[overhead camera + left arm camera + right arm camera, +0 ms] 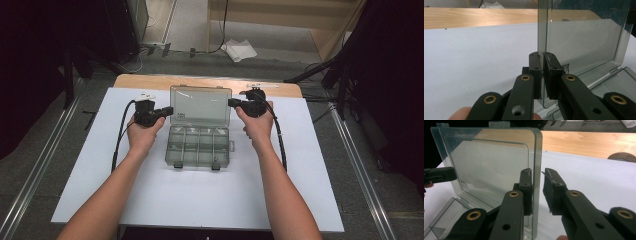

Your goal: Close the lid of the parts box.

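High view, box: we see a clear smoky-grey plastic compartment box (198, 146) at mid-table on the white sheet (150, 200), its flat transparent lid (201, 105) standing open and near upright behind the divided tray.
High view, left gripper: the black left gripper (169, 111) meets the lid's left edge, low on that edge; the hand (142, 131) wraps its body.
High view, right gripper: the black right gripper (231, 103) meets the lid's right edge, a little higher; from here we cannot tell either grip.
Left gripper view, jaws: the two black jaws of the left gripper (543, 58) are clenched on the lid's (584, 42) side edge; the thin rim sits between the pads with no gap we can see.
Left gripper view, surroundings: the lid pane runs off to the right, the tray corner (624, 80) lies lower right, and the pale wooden table edge (479, 17) lies beyond the sheet.
Right gripper view, jaws: the right gripper (537, 178) straddles the lid's (486, 162) side edge; the left pad (526, 182) lies against the pane, the right pad (551, 185) stands apart from the rim with white sheet visible between. Released, not pinching.
Right gripper view, far side: the left gripper's jaw tip (441, 175) shows through the pane at the lid's opposite edge.
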`<move>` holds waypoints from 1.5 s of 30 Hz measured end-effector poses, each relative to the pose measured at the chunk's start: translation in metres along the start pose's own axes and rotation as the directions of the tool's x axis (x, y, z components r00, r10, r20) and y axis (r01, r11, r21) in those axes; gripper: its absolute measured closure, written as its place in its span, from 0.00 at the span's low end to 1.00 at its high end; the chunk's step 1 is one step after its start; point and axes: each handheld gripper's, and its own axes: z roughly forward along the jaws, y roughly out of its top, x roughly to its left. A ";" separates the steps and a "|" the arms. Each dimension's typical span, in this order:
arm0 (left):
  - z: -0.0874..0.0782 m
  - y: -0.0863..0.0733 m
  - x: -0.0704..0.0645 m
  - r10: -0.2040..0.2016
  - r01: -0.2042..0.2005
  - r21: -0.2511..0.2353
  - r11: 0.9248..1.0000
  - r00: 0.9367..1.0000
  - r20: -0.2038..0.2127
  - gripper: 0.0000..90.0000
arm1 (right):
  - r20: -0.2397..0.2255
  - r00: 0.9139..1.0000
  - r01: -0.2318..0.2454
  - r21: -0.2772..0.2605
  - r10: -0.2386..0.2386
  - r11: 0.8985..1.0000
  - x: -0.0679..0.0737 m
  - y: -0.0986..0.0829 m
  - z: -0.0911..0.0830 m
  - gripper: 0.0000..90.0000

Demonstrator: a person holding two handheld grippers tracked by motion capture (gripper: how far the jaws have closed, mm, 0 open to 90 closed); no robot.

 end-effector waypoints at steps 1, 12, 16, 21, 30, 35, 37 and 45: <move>0.000 0.000 0.000 0.000 0.000 -0.002 1.000 1.000 0.001 0.94 | 0.000 1.000 0.000 0.002 0.000 1.000 0.000 0.001 0.001 0.87; -0.003 0.001 0.002 -0.018 0.018 0.008 1.000 1.000 0.011 0.92 | 0.013 0.999 0.030 0.007 -0.030 1.000 0.007 -0.001 -0.002 0.95; -0.014 0.007 0.007 -0.064 0.066 -0.032 0.997 0.997 0.045 0.86 | 0.011 1.000 0.029 -0.003 -0.029 1.000 0.006 -0.004 -0.004 0.95; -0.018 0.018 0.011 -0.081 0.081 -0.009 0.997 0.996 0.049 0.89 | 0.009 0.999 0.047 -0.013 -0.047 0.999 0.007 -0.007 -0.007 0.95; 0.000 0.029 0.023 -0.137 0.136 0.038 0.990 0.990 0.042 1.00 | 0.010 0.998 0.063 -0.035 -0.063 0.997 0.009 -0.012 -0.013 0.95; 0.011 0.036 0.026 -0.163 0.159 0.054 0.986 0.983 0.088 1.00 | -0.003 0.997 0.080 -0.048 -0.081 0.996 0.008 -0.015 -0.016 0.94; 0.014 0.038 0.026 -0.166 0.159 0.066 0.985 0.980 0.114 1.00 | -0.006 0.997 0.079 -0.052 -0.080 0.996 0.008 -0.015 -0.016 0.94; 0.021 0.035 0.024 -0.186 0.175 0.082 0.981 0.973 0.139 1.00 | -0.015 0.996 0.085 -0.056 -0.086 0.995 0.007 -0.015 -0.014 0.94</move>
